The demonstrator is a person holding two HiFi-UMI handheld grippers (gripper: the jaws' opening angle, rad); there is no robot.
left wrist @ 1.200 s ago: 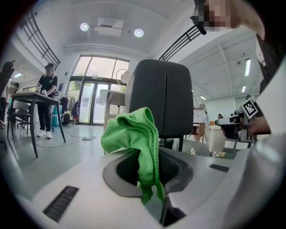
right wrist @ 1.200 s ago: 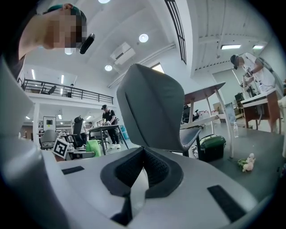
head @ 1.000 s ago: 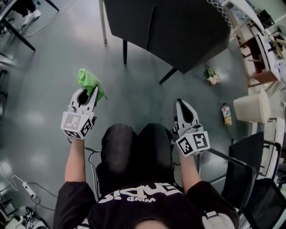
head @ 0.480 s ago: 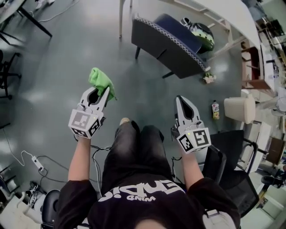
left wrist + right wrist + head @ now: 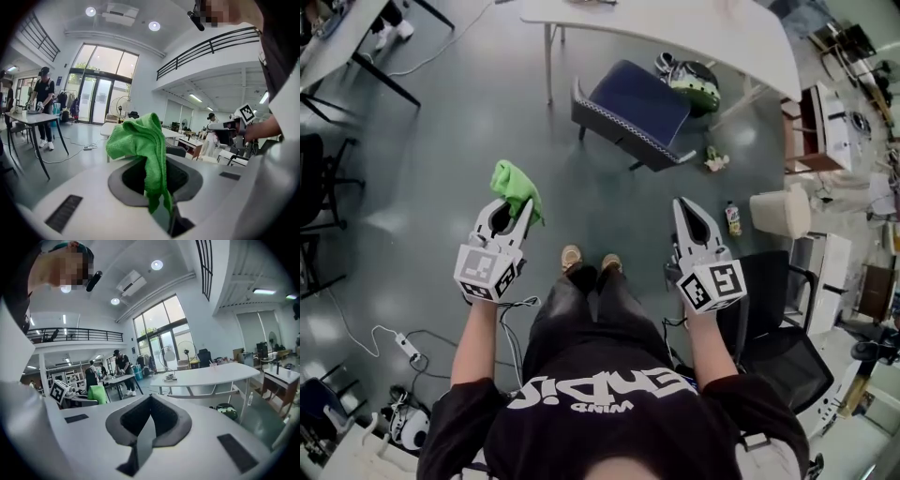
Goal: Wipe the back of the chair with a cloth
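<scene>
Green microfibre cloth is clamped in L gripper, mid-left of head view, bunched above the jaw tips w/ a tail hanging down btwn them. R gripper, mid-right, has jaws pressed together, nothing btwn. Dark blue padded chair stands upper centre on grey floor, well apart from both, just by white table

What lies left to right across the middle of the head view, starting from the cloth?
green cloth → shoes → right gripper → bottle → cream container
</scene>
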